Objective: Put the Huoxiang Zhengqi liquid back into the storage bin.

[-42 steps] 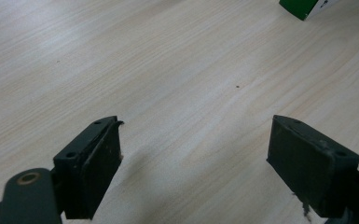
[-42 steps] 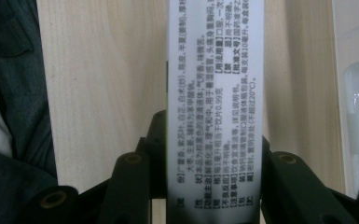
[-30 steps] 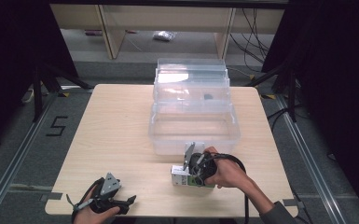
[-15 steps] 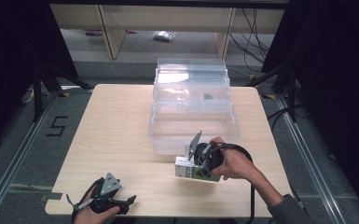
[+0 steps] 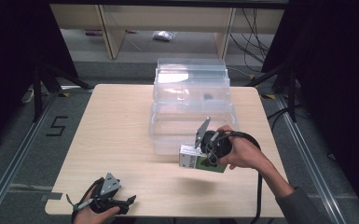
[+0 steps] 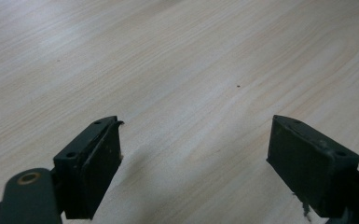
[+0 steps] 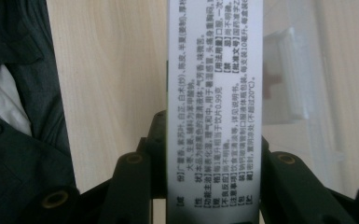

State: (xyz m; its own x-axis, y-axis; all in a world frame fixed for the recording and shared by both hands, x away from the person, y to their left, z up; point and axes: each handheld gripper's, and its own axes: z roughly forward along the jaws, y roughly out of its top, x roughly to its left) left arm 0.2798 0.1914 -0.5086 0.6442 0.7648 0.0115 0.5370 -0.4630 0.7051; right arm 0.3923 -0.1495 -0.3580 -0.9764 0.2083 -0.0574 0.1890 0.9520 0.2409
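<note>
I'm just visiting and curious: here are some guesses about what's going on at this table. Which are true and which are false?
1. The right claw grips a small white and green box. True.
2. The left claw holds a box too. False: its jaws stand open with nothing between them, over bare table.
3. The box already lies inside the clear plastic bin. False: it is held in front of the bin, outside it.
4. The box carries small printed text on one white side. True, as the right gripper view shows.
5. The bin stands on the far half of the table. True.
</note>
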